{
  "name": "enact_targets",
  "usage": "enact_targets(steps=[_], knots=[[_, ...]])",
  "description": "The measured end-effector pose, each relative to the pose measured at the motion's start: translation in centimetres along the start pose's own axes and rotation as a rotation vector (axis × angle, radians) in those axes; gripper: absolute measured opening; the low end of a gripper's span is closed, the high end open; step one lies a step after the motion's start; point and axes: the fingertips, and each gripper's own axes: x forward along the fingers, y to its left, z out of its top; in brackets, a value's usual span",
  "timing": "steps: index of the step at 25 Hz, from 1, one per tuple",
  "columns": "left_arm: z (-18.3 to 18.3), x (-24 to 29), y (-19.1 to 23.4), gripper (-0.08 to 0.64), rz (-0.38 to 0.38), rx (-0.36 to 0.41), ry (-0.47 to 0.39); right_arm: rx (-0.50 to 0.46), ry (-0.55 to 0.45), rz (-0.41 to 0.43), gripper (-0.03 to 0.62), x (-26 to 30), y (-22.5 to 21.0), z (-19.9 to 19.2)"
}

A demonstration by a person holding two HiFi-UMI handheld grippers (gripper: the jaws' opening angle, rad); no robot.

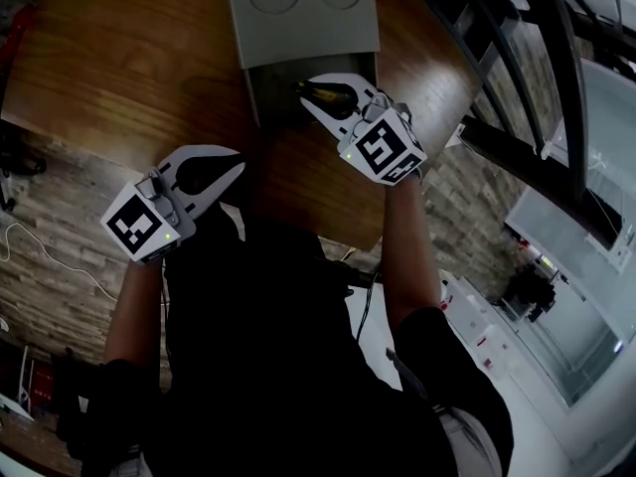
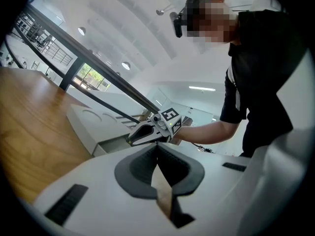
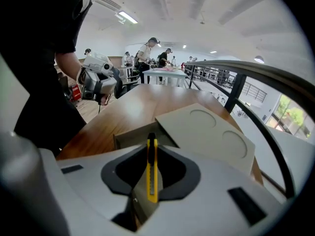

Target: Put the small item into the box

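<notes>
The person is right at the drop-off step. The right gripper (image 1: 316,93) is clamped on a yellow utility knife (image 3: 152,171), blade end pointing ahead, and it hangs just over the open end of the grey box (image 1: 298,28). That box sits at the 12 o'clock edge of the wooden table (image 1: 129,58), its lid with two round embossed circles slid toward the far side.

The left gripper (image 1: 224,177) sits off at about 7 o'clock from the box, jaws pressed together with nothing in them.

Next move, by the look of it: dip the knife a bit further into the opening, then spread the jaws so it lands inside rather than on the rim.

As for writing, there's no brand or label readable anywhere, only the square black-and-white patterns on the marker cubes (image 1: 383,150).
</notes>
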Motion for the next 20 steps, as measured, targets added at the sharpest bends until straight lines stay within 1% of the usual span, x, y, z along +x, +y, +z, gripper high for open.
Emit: enact_targets(steps=[4, 10, 14, 20], knots=[[-0.9, -0.1, -0.2, 0.015, -0.004, -0.013, 0.012, -0.036, 0.05, 0.012, 0.072, 0.7, 0.1, -1.3], [-1.6, -0.7, 0.3, 0.015, 0.001, -0.026, 0.019, -0.077, 0.103, 0.022, 0.072, 2.3, 0.2, -1.8], [-2.2, -0.7, 0.3, 0.015, 0.003, -0.029, 0.036, -0.101, 0.126, 0.033, 0.072, 2.9, 0.3, -2.1], [-2.6, -0.7, 0.2, 0.015, -0.018, -0.038, 0.025, -0.133, 0.162, 0.046, 0.072, 4.1, 0.3, -2.5]])
